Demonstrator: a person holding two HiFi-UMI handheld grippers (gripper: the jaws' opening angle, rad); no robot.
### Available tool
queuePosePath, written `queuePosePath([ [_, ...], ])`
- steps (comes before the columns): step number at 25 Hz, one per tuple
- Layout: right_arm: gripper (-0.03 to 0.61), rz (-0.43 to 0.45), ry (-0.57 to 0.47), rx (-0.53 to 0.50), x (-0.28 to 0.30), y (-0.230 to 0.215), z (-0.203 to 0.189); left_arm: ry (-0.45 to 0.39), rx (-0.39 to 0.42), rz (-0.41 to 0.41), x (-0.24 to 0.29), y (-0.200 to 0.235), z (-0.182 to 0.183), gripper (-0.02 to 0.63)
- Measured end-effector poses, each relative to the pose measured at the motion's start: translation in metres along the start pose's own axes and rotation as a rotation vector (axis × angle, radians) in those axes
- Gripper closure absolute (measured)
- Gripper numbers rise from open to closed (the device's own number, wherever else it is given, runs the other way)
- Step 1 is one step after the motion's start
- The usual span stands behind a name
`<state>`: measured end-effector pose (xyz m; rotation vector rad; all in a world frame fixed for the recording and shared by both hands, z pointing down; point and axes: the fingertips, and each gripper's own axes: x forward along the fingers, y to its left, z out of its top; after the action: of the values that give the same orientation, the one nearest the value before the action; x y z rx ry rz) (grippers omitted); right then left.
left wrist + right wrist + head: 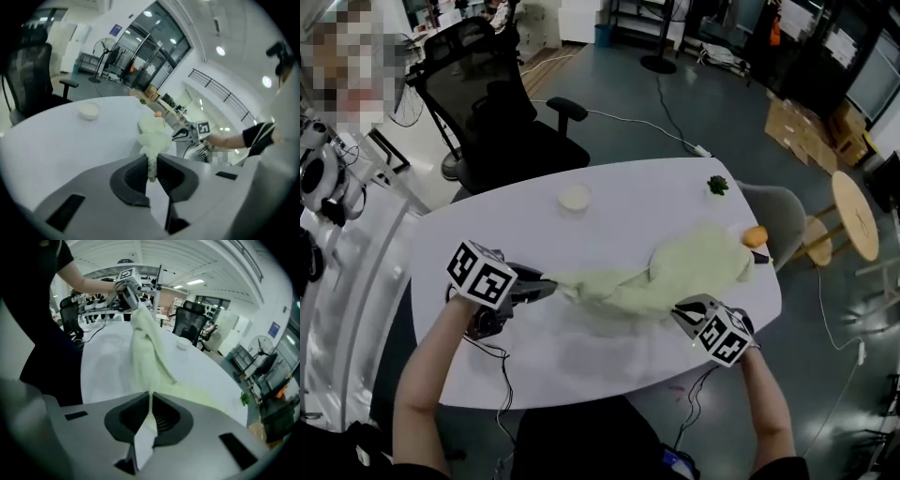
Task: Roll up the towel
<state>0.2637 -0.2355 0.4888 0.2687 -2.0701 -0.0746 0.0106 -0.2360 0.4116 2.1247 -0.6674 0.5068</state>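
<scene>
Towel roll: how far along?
Done: left gripper and right gripper each shut on an edge of the pale green cloth towel. In hand: towel stretched between them, the rest heaped on the white oval table. Left: all rolling; it is bunched, no roll formed.

left gripper [549, 287]: jaws clamped on towel [684, 267]; right gripper [679, 313]: likewise, tilted down
</scene>
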Motion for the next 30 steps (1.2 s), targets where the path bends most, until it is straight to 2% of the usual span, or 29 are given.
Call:
queuePosePath([
  [3,0.548,0.089,0.006,-0.03,-0.006,0.033,-0.011,0.015,-0.165,-0.111,-0.013,0.008,-0.003,0.572],
  [6,0.546,0.145,0.02,-0.004,0.016,0.069,-0.022,0.052,-0.228,-0.075,0.003,0.038,-0.031,0.567],
  [7,0.543,0.148,0.043,-0.003,0.027,0.079,-0.028,0.038,-0.226,-0.04,0.011,0.049,-0.039,0.537],
  [9,0.511,0.134,0.105,-0.014,0.05,0.091,-0.043,-0.059,-0.218,0.038,0.022,0.069,-0.044,0.328],
  [10,0.472,0.117,0.129,-0.023,0.058,0.093,-0.048,-0.128,-0.22,0.074,0.024,0.077,-0.041,0.292],
  [13,0.323,0.029,0.114,-0.04,0.058,0.084,-0.034,-0.353,-0.196,0.162,0.012,0.089,-0.022,0.256],
  [15,0.29,-0.026,0.038,-0.055,0.048,0.077,-0.003,-0.453,-0.12,0.231,-0.006,0.087,-0.015,0.258],
  [16,0.29,-0.034,-0.008,-0.072,0.043,0.078,0.016,-0.468,-0.077,0.261,-0.013,0.084,-0.018,0.256],
  [18,0.29,-0.001,-0.086,-0.133,0.041,0.091,0.053,-0.447,-0.007,0.304,-0.02,0.074,-0.036,0.258],
  [20,0.29,0.073,-0.134,-0.223,0.05,0.116,0.084,-0.41,0.023,0.327,-0.021,0.063,-0.062,0.257],
  [23,0.298,0.177,-0.146,-0.383,0.077,0.157,0.111,-0.375,0.018,0.35,-0.018,0.046,-0.097,0.256],
  [25,0.302,0.212,-0.129,-0.44,0.103,0.176,0.12,-0.363,0.004,0.371,-0.016,0.04,-0.118,0.256],
  [27,0.318,0.198,-0.09,-0.434,0.136,0.184,0.127,-0.355,-0.016,0.391,-0.019,0.042,-0.141,0.256],
  [30,0.376,0.098,-0.006,-0.408,0.174,0.17,0.126,-0.359,-0.033,0.418,-0.023,0.048,-0.164,0.256],
])
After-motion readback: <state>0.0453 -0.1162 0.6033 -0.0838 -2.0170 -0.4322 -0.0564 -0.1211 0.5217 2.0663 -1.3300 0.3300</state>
